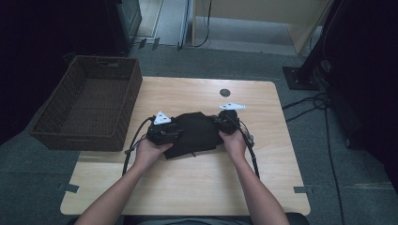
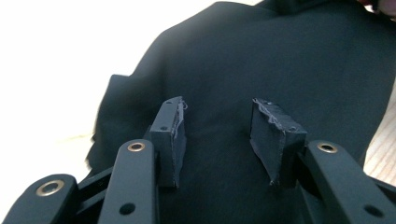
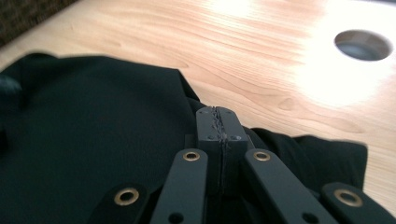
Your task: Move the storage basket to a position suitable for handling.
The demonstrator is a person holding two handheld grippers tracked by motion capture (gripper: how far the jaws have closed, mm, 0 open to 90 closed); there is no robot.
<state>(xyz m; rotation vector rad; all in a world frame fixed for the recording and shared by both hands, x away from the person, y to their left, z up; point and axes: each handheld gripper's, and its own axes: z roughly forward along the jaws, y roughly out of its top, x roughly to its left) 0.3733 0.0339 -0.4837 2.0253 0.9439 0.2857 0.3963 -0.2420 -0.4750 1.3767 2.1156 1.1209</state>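
We judge the black garment (image 1: 195, 133) soft, light and floppy, best pinched at its edges: right tongs (image 3: 218, 122) closed at its far hem, whether gripping cloth we cannot tell, left tongs (image 2: 219, 135) half open over its middle, holding nothing.

A black cloth (image 1: 197, 133), plain and matte, lies loosely folded and flat on the table's middle, rumpled into an uneven shape. One corner juts toward eleven o'clock; its ragged lower edge faces six o'clock.

Whether the closed right tongs (image 3: 218, 126) pinch the black cloth (image 3: 93, 140) stays hidden.
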